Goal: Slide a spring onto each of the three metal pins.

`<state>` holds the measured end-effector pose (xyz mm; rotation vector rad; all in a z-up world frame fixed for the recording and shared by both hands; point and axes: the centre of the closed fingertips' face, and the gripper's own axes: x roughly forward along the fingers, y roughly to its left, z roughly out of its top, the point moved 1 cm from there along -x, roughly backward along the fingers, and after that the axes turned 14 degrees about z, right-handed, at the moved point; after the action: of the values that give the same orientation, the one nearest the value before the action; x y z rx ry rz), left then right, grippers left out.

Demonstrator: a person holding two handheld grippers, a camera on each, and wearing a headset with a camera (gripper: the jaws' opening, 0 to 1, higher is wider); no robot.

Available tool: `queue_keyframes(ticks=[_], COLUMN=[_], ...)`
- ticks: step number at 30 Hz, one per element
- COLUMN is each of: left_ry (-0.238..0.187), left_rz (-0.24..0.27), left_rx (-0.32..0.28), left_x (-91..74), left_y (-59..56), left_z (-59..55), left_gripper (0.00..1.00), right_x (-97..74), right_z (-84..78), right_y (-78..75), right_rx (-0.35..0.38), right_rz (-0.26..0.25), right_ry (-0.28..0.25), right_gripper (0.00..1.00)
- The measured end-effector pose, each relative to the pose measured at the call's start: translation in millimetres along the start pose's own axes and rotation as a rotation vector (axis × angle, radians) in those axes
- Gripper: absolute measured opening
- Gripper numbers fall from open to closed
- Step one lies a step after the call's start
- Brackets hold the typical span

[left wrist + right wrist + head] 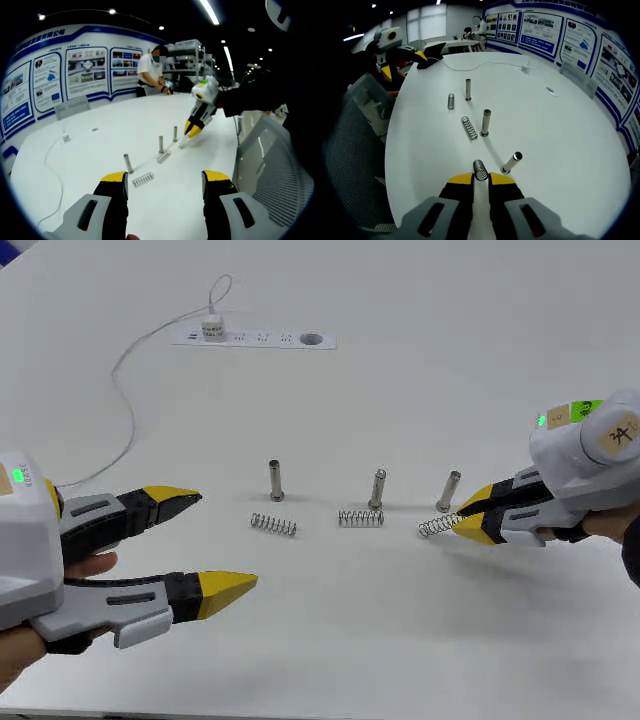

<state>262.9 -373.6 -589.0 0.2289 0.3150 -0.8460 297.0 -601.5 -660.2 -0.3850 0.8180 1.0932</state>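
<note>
The right gripper point(466, 521) is almost closed. It pinches one end of the right spring point(438, 526). The rest of that spring sticks out past the tips and seems to lie on the white desk point(400, 640), just beside the right pin point(449, 490). The left gripper point(228, 540) is wide open and holds nothing. It hangs over the desk, well apart from the pins.

I think the job now is to lift this spring and put it over the right pin. To do it well, hold the spring softly, so it does not get squashed or pop out. Turn it so its open end points down, right above the top of the pin. Then go down slowly and straight. The pin only stands on the desk, so a bump from the side could knock it over.

The pins are short, shiny metal sticks, standing in a row. The middle pin point(377, 488) has the middle spring point(361, 518) lying just in front of it. The left pin point(275, 480) has the left spring point(273, 524) in front of it too. The springs are little coils of thin silver wire. No pin has a spring on it yet.
</note>
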Motion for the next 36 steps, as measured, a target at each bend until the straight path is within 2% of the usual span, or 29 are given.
queue_keyframes(ticks=[12,20,25,30,32,36], left_ry=[-0.004,-0.007,-0.01,-0.016,-0.017,-0.018], left_rz=[0.0,-0.002,-0.003,-0.002,-0.001,0.001], left_rx=[-0.008,-0.012,-0.013,-0.013,-0.013,-0.015], left_x=[-0.7,-0.4,-0.3,-0.6,-1.1,-2.2], left_y=[-0.4,-0.9,-0.6,-0.2,0.2,0.8], left_z=[-2.3,-2.6,-2.4,-1.3,-1.3,-1.8], left_gripper=[0.61,0.61,0.61,0.61,0.61,0.61], right_x=[-4.1,-10.1,-19.5,-35.4,-42.2,-52.9], right_z=[1.7,9.7,23.1,43.4,48.5,51.4], right_y=[-1.8,1.1,4.9,4.7,1.8,-5.4], right_rx=[0.045,0.051,0.07,0.071,0.071,0.064], right_rz=[-0.008,-0.007,0.012,0.021,0.017,0.009], right_ry=[0.025,0.039,0.025,0.017,0.028,0.087], right_gripper=[0.11,0.11,0.11,0.11,0.11,0.11])
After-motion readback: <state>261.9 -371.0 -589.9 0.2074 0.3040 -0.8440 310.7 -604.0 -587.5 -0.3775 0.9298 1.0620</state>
